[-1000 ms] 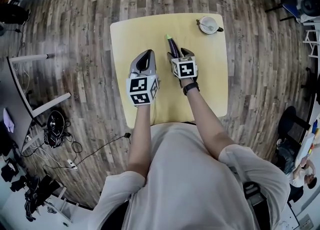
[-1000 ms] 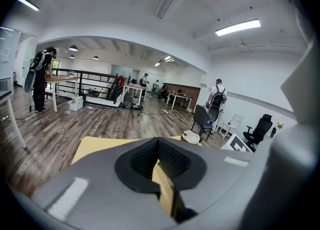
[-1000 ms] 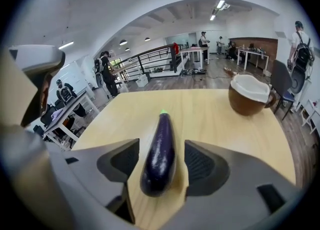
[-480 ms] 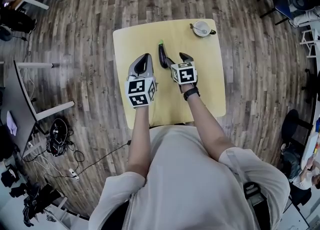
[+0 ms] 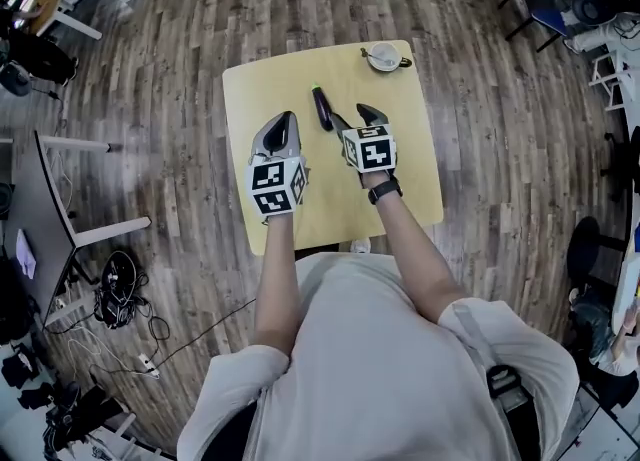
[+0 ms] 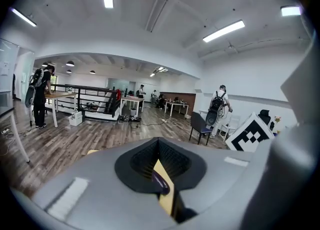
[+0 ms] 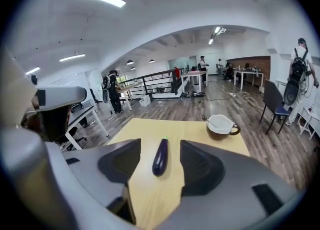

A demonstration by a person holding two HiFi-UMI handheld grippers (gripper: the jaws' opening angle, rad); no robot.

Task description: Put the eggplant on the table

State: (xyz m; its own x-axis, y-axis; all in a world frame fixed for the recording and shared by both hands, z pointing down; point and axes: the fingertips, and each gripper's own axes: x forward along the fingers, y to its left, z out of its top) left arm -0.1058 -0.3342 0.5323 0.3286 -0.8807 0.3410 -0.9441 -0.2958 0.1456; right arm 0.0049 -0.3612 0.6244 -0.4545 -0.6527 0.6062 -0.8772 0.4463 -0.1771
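The dark purple eggplant (image 5: 322, 109) with a green stem lies flat on the yellow table (image 5: 405, 189), touched by nothing. My right gripper (image 5: 353, 115) is open just behind and to the right of it. In the right gripper view the eggplant (image 7: 160, 156) lies on the table (image 7: 150, 199) ahead, framed by the spread jaws. My left gripper (image 5: 279, 129) hovers over the table's left half, shut and empty. In the left gripper view only a purple sliver of the eggplant (image 6: 160, 180) shows through the narrow slit of that gripper (image 6: 159, 171).
A white cup (image 5: 383, 56) with a brown outside stands on a saucer at the table's far right corner, also visible as the cup (image 7: 221, 125) in the right gripper view. Wooden floor surrounds the table. Desks, chairs and people are farther off.
A second ago my right gripper held the eggplant at the table's middle. It has since let go, opened and drawn back. The left gripper stayed shut.
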